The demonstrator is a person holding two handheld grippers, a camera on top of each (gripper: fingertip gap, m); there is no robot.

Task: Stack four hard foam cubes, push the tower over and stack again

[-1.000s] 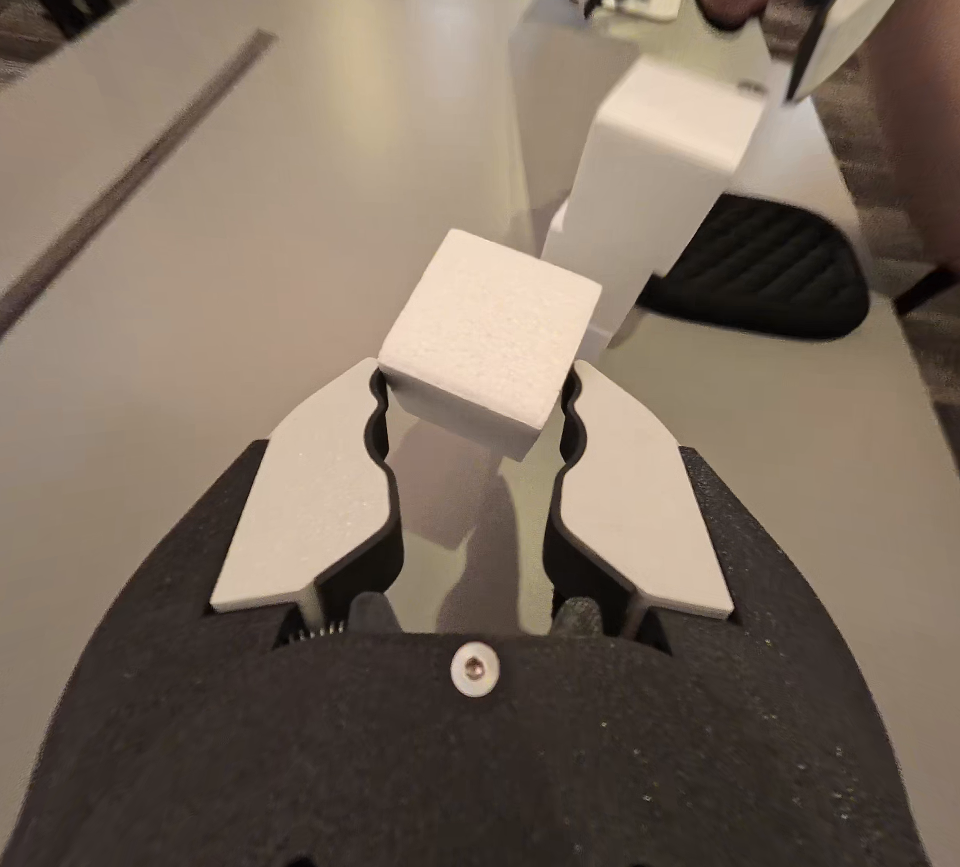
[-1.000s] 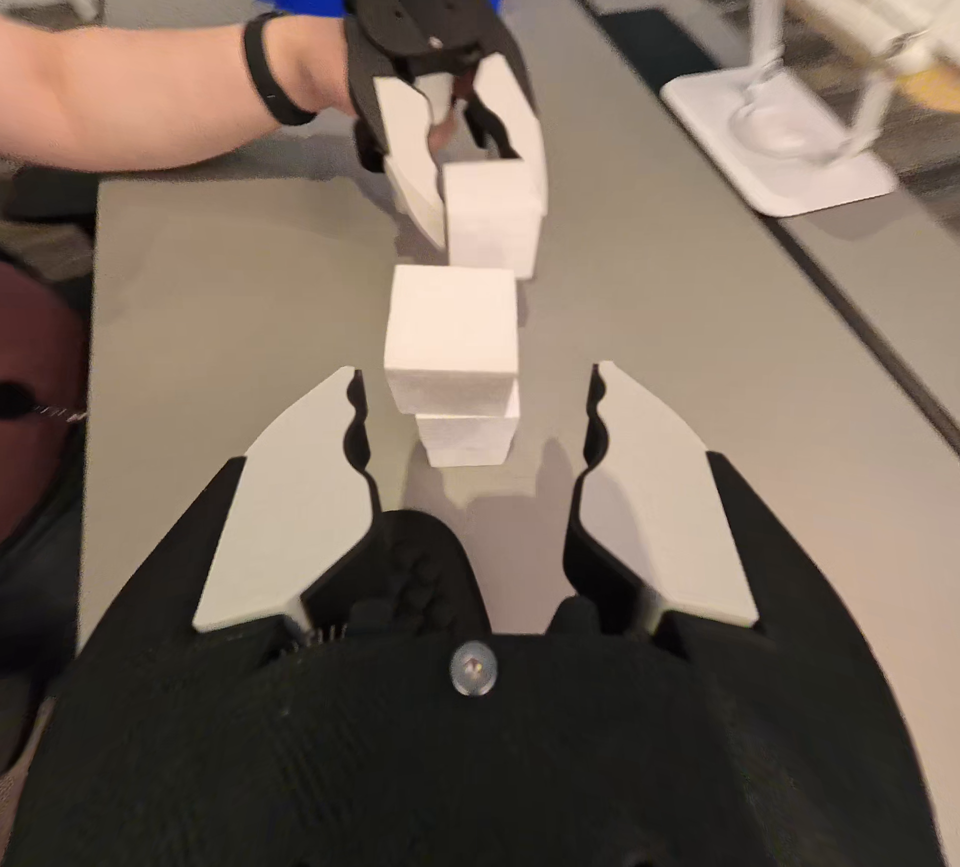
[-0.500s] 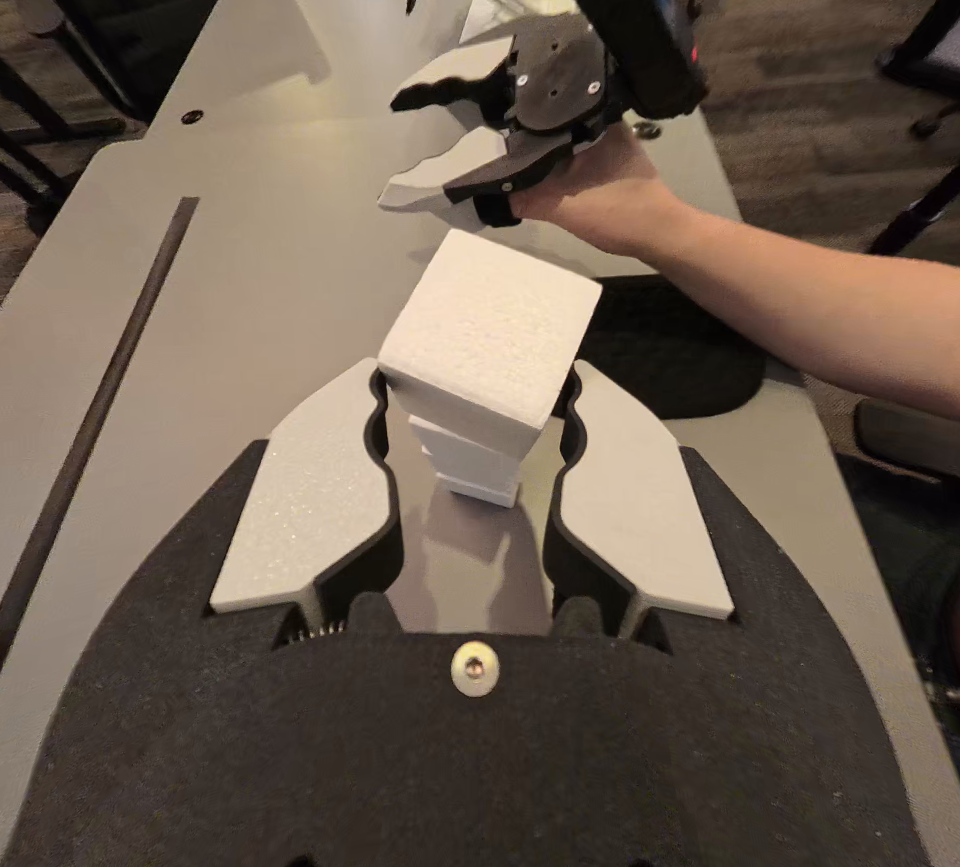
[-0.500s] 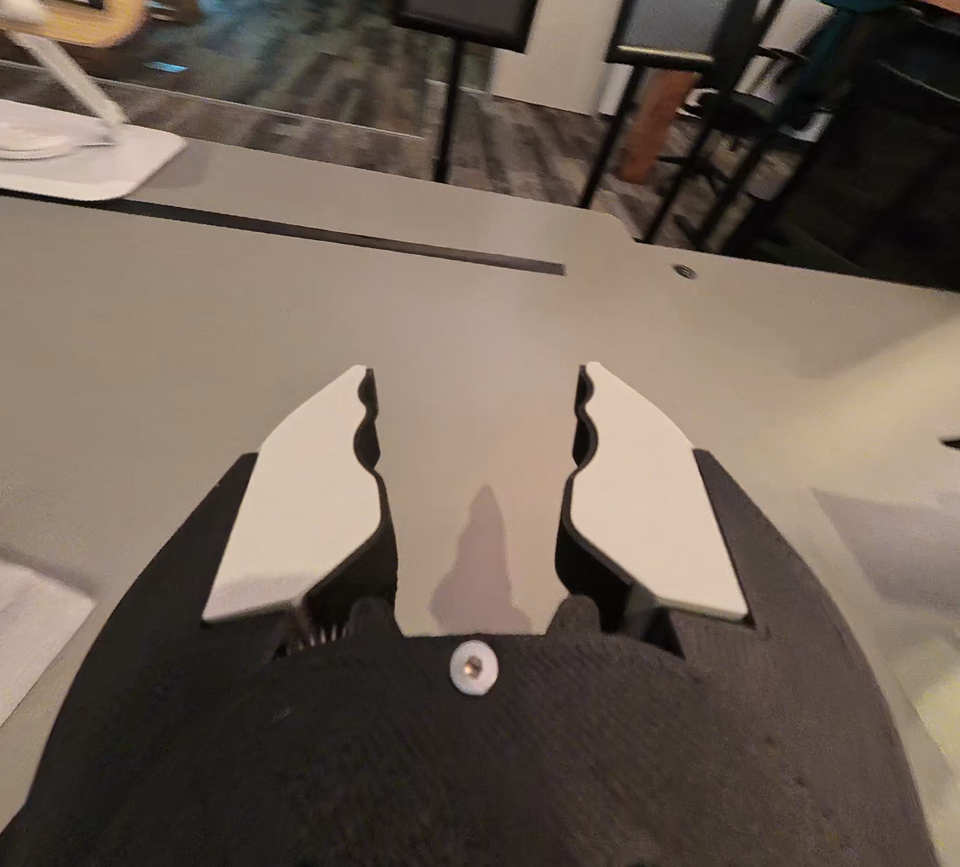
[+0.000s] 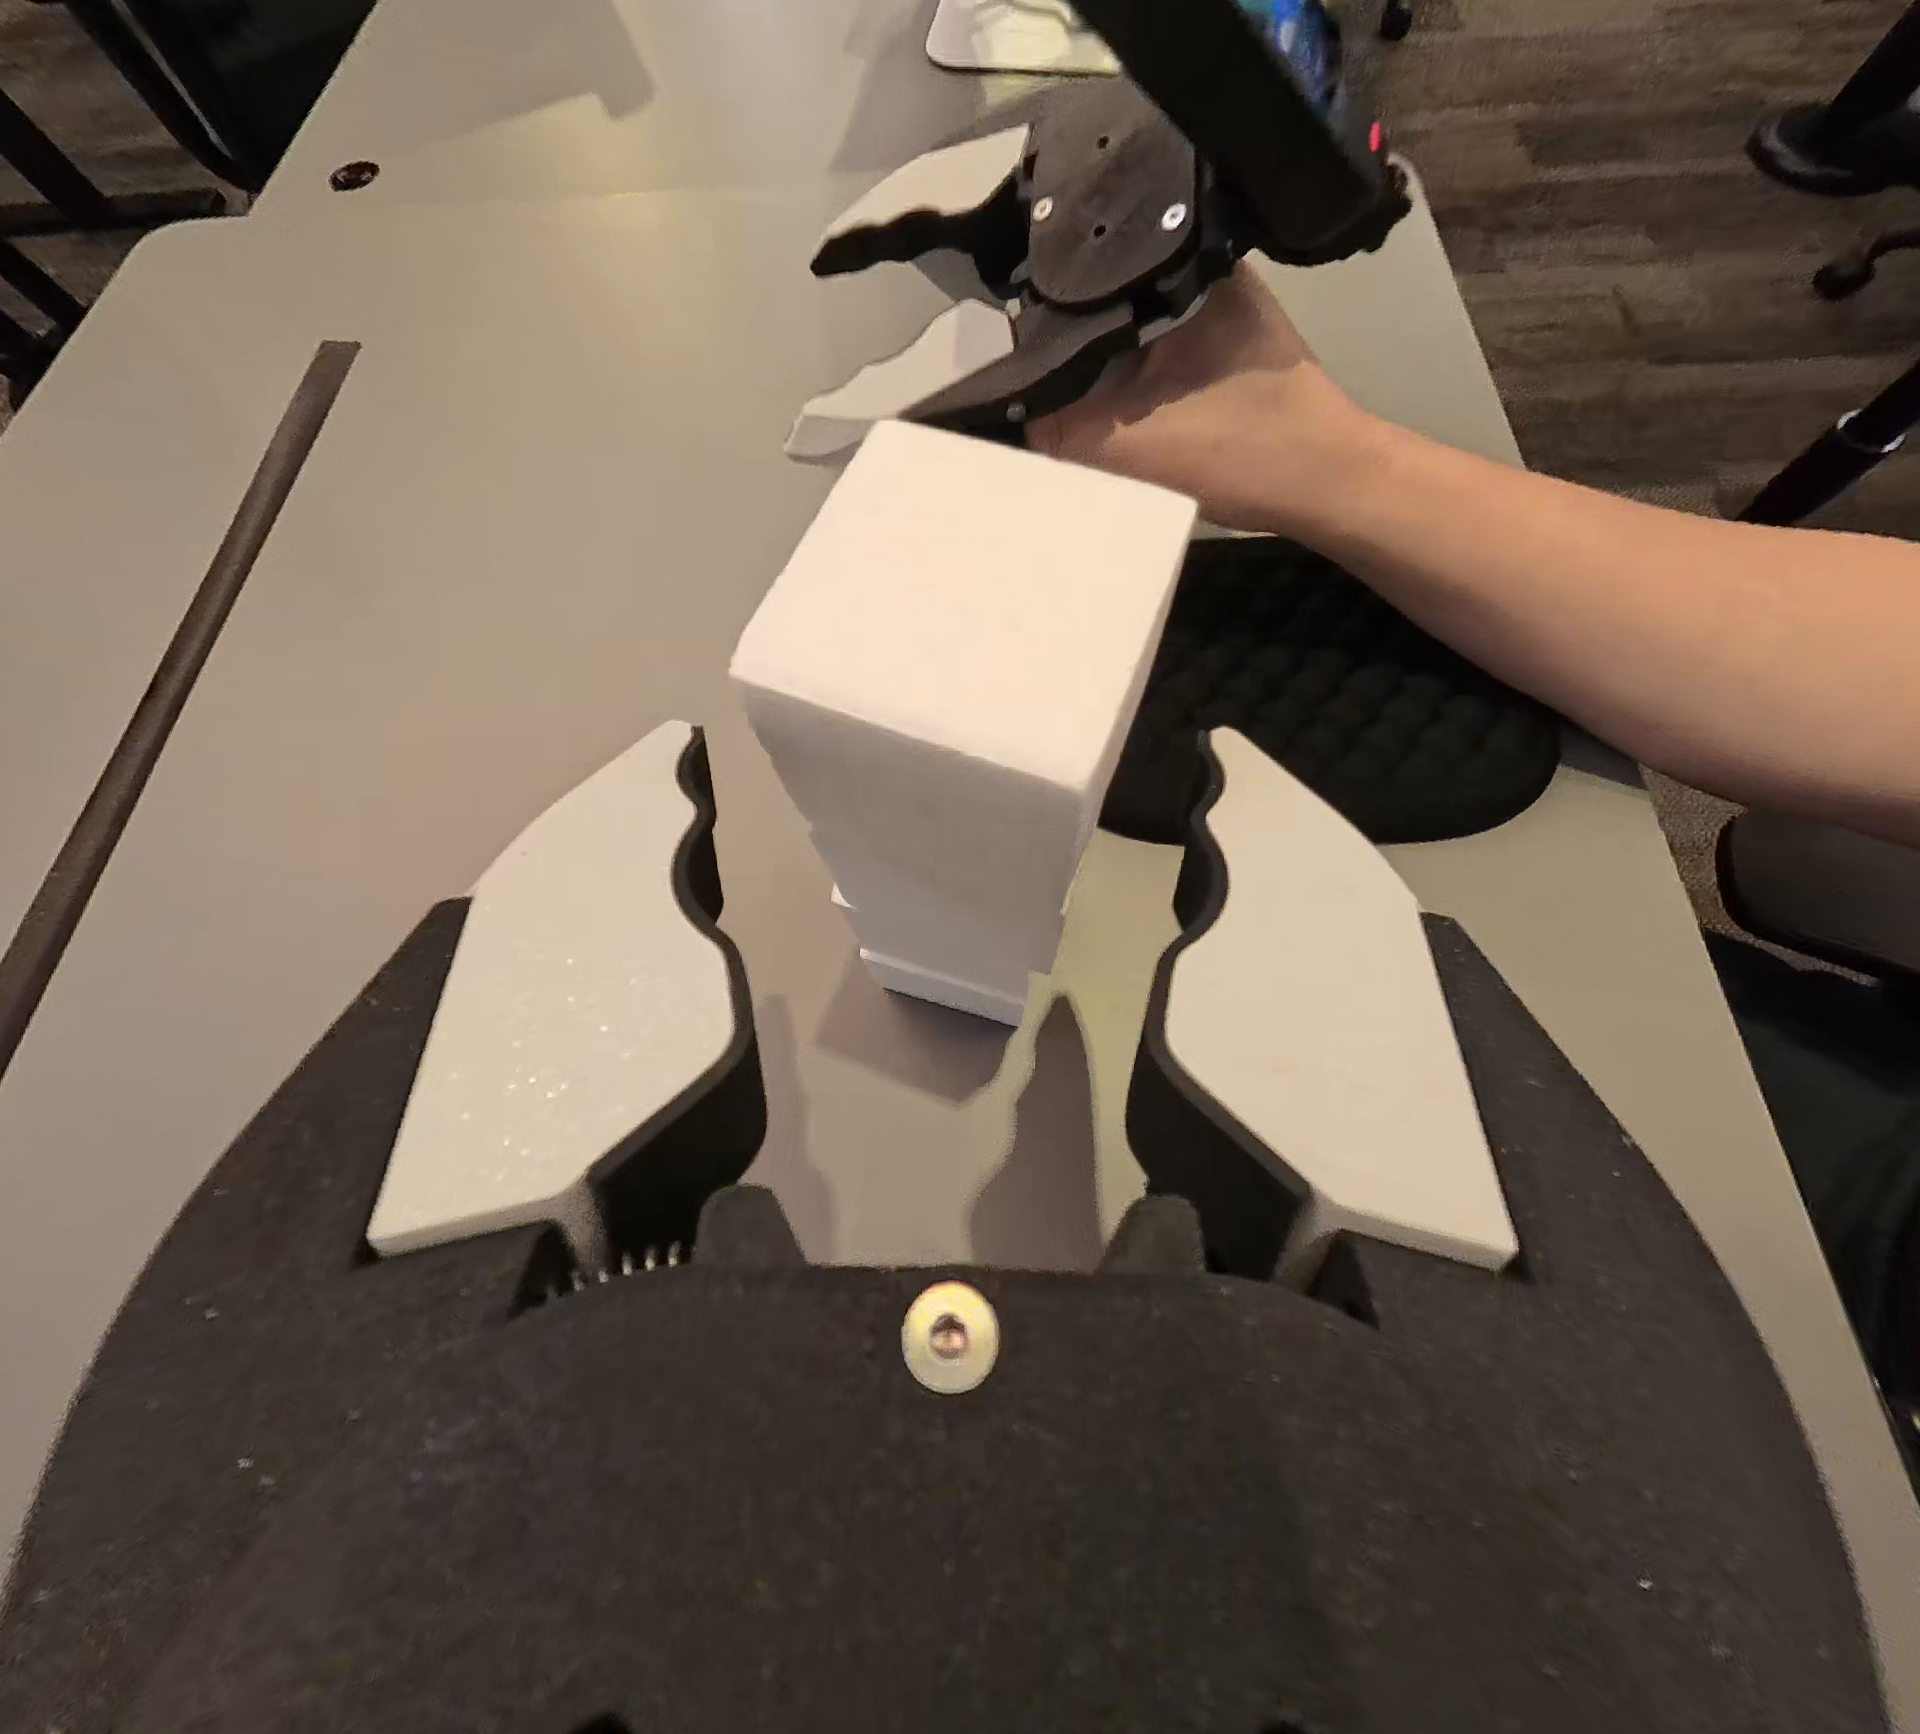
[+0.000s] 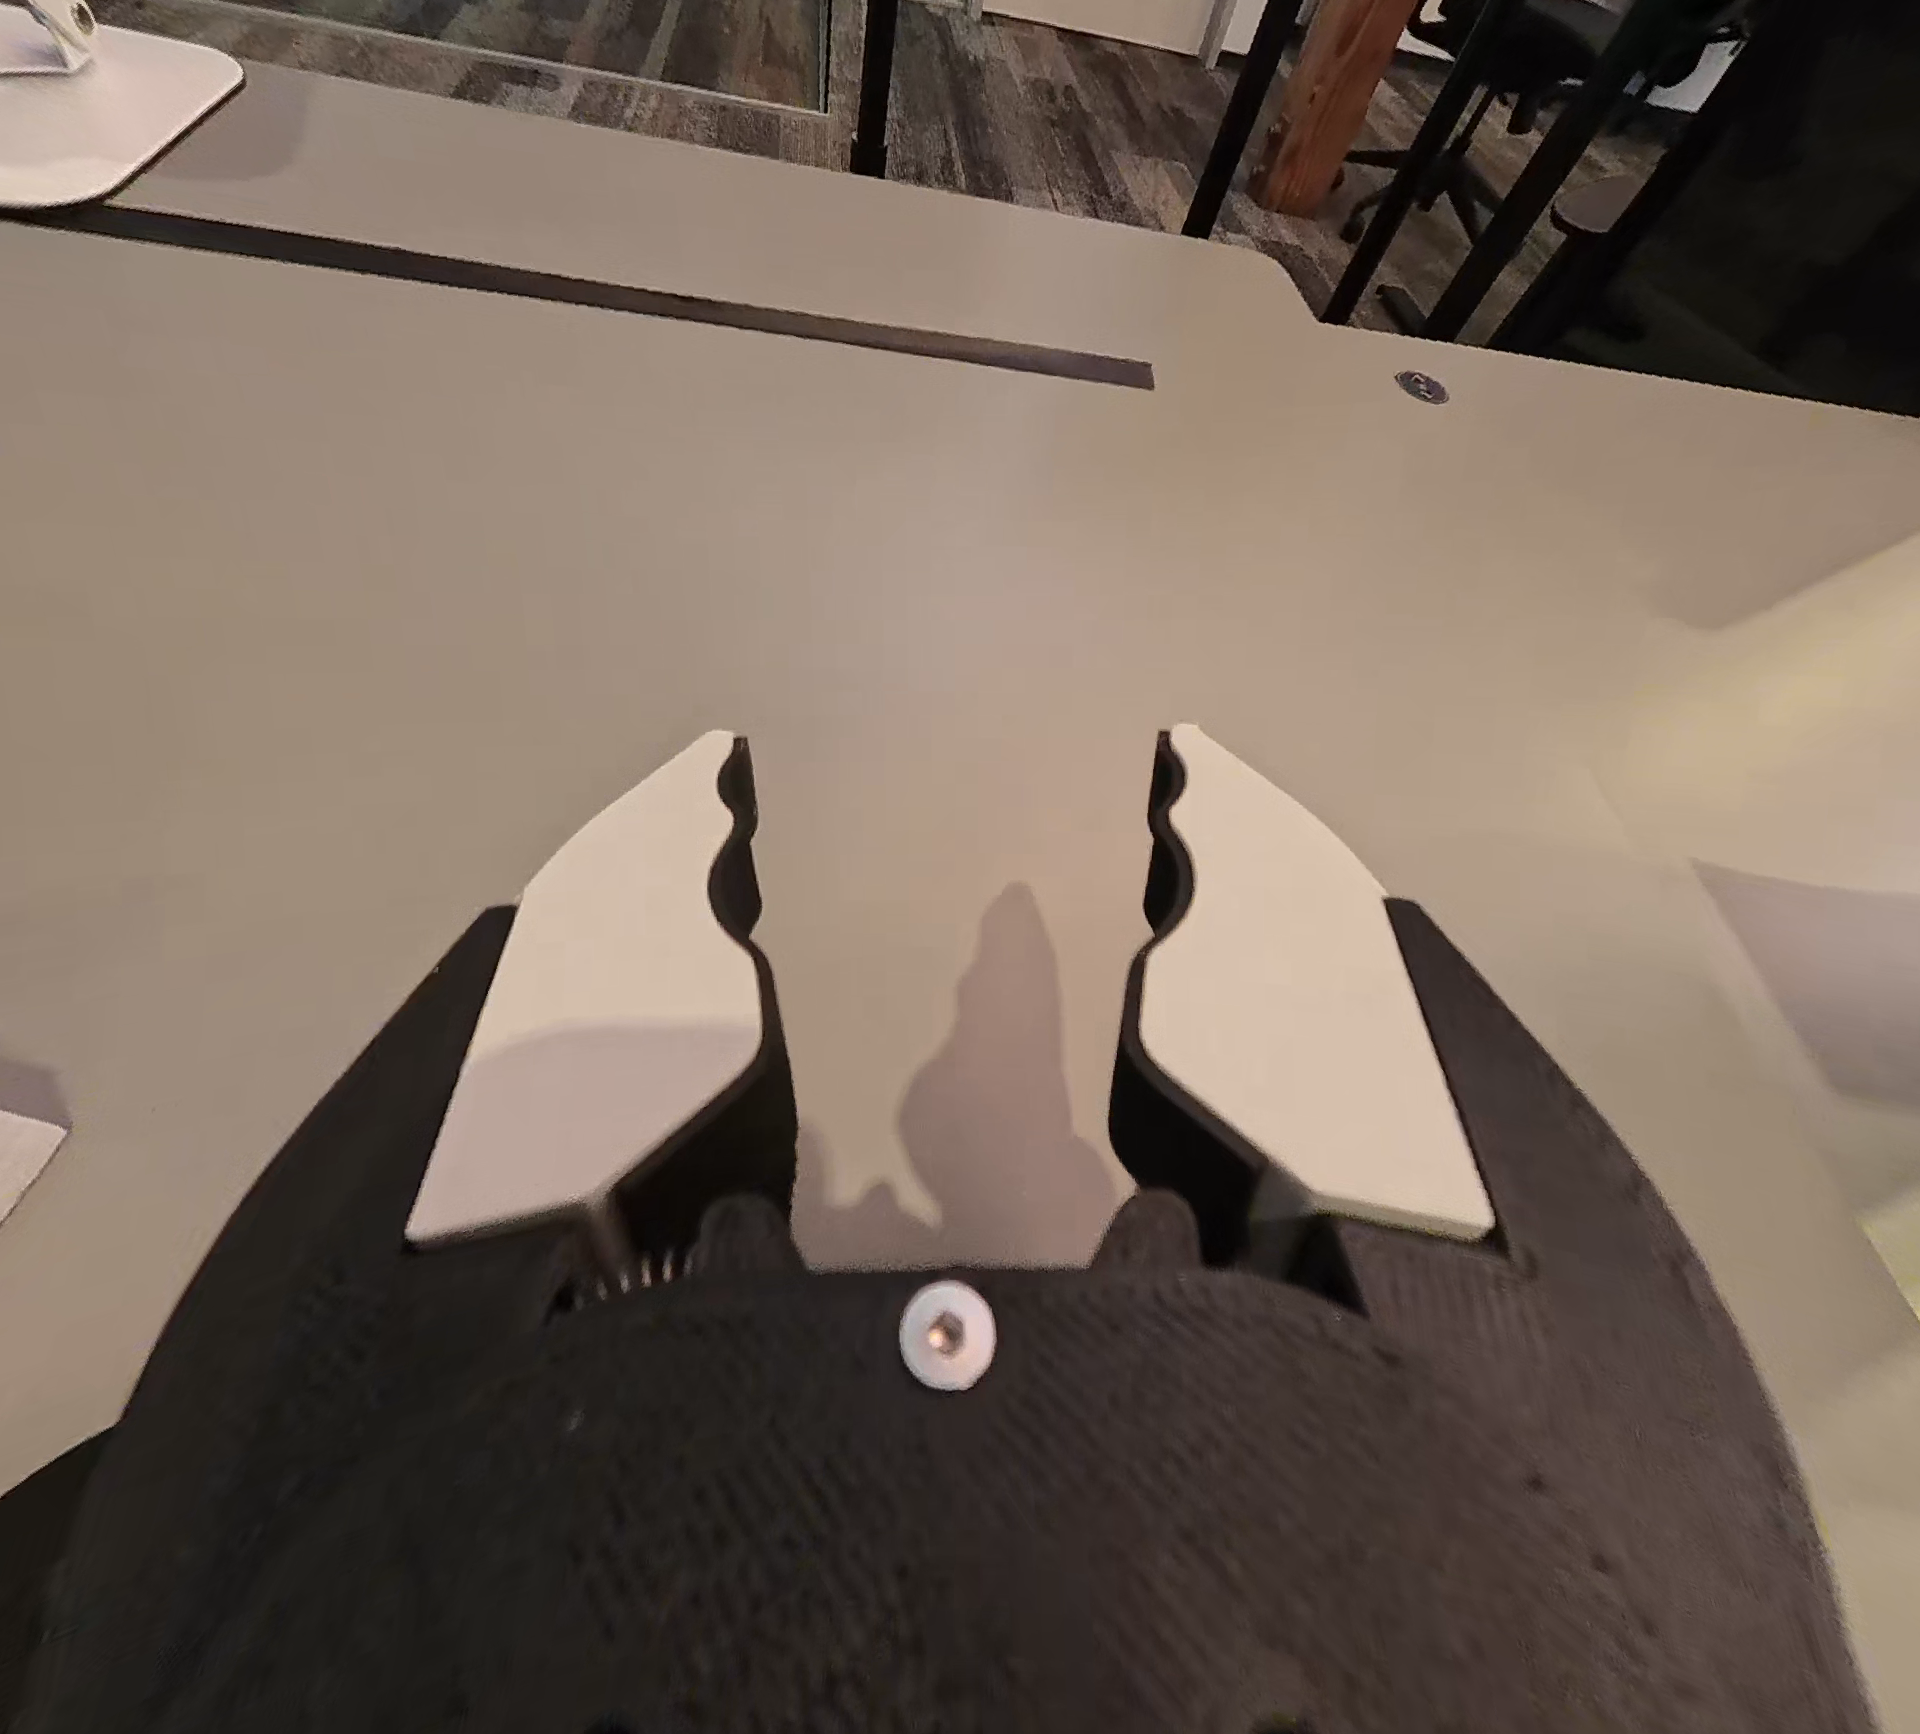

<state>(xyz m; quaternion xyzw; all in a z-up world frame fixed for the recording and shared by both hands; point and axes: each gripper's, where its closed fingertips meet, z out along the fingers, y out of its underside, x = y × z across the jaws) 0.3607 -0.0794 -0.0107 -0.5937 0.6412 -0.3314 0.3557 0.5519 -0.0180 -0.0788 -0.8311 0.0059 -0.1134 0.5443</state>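
The grey table [image 5: 436, 541] fills both views, with a black mesh pad [image 5: 1351, 728] at its near-right edge and a white stand base [image 6: 94, 115] at the far side. On it stands the tower of white foam cubes [image 5: 935, 811], upright between the spread fingers of the left gripper [image 5: 951, 791], which is wide open with clear gaps on both sides and grips nothing. The top cube [image 5: 966, 604] sits squarely; below it three slightly offset layers seem to show, though the steep angle makes the count uncertain. The right gripper [image 5: 831, 354], held in a hand [image 5: 1195, 406] beyond the tower, is also open and empty, and its own view shows only bare table between its fingers. Judged from this, one stacking looks complete or nearly so; the push-over and a fresh stack appear to remain.
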